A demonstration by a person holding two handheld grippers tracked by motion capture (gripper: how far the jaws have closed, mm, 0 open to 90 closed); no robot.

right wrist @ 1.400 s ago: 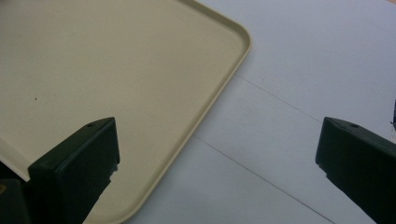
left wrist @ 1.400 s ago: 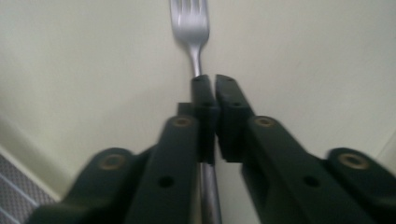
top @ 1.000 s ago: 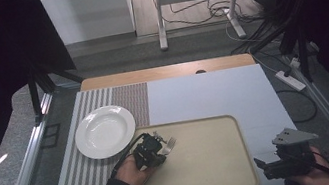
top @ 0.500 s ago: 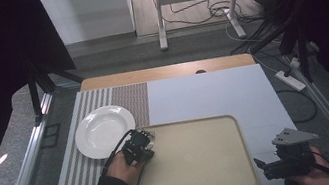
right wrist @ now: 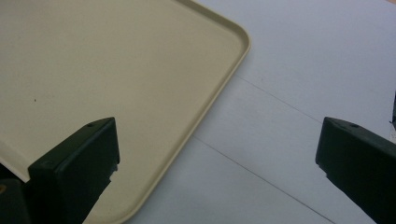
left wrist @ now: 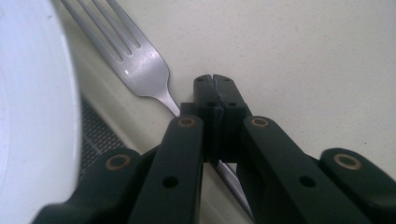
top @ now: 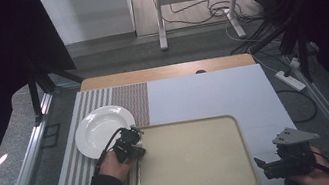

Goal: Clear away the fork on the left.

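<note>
Your tabletop (top: 159,73) is wood, covered by a striped mat (top: 123,99) on its left and a pale sheet (top: 213,94) on its right. A white plate (top: 100,128) sits on the stripes, and a beige tray (top: 198,155) lies at the near edge.

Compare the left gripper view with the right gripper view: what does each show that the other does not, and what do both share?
Left gripper view: a fork clamped by the handle in the shut left gripper, beside a white plate and a striped mat.
Right gripper view: the open right gripper over the white table surface.
Both: the beige tray.
</note>
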